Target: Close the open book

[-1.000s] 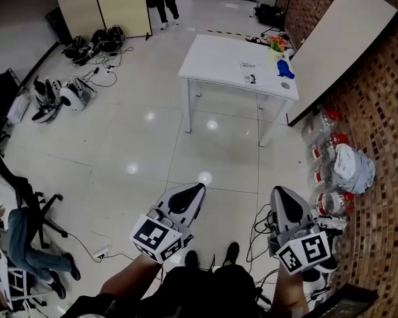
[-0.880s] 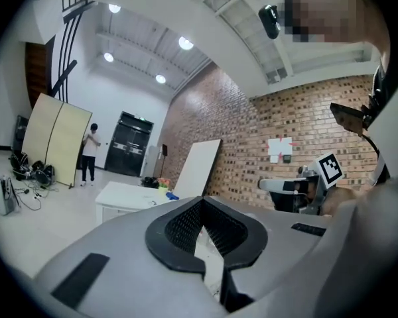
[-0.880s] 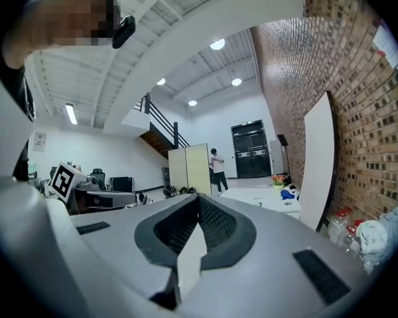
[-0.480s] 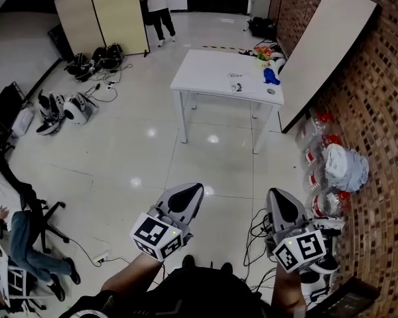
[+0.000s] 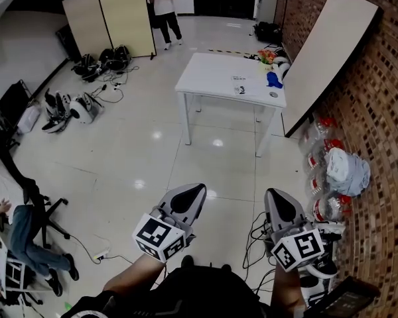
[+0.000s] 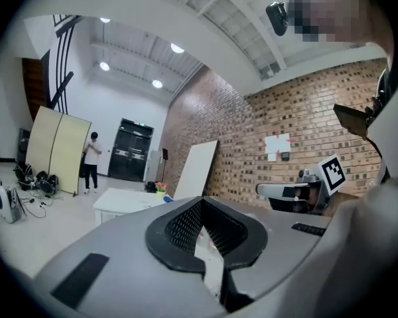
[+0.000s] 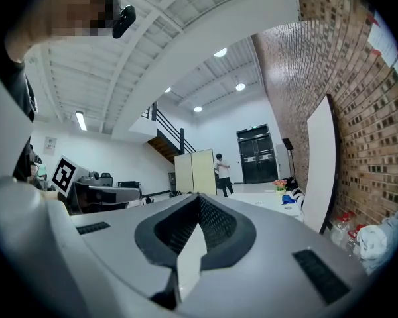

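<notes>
A white table stands several steps ahead across the shiny floor. A small flat printed item lies on it, too far off to tell if it is the book. The table also shows in the left gripper view and, faintly, in the right gripper view. My left gripper and right gripper are held low in front of my body, pointing toward the table. Both have their jaws together with nothing in them, as seen along the left gripper and the right gripper.
A blue object and flowers sit at the table's right end. A large white board leans on the brick wall, with bottles and a bag below. Cables lie by my feet. A person stands by a folding screen.
The head view has shifted a little, and the table sits slightly lower in it. Both grippers stay low, shut and empty.
</notes>
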A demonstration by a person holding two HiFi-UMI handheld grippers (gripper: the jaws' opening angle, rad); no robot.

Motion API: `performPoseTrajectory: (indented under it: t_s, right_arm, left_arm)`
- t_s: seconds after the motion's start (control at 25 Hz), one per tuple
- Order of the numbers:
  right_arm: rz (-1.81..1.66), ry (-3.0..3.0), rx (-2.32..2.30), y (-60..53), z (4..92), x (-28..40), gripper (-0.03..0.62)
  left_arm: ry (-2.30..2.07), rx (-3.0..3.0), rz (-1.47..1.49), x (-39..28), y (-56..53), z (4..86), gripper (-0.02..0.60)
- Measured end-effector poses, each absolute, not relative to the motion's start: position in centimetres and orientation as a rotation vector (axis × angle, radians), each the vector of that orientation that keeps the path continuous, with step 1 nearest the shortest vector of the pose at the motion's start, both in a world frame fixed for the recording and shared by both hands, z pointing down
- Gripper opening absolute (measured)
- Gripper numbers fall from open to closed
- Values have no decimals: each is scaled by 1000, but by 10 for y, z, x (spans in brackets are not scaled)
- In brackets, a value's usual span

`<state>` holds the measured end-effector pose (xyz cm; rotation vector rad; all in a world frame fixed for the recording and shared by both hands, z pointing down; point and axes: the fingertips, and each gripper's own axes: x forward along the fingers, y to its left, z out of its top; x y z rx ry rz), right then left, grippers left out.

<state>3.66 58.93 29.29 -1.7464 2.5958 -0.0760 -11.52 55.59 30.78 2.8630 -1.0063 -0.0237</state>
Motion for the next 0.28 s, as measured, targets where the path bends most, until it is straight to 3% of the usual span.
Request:
performPoseTrajectory:
  t_s: [0.28]
  right_arm:
    - [-50,2635,-1716,591,290,33,0]
  left_arm:
    - [-1012,2863,-27,-110,565,303,-5]
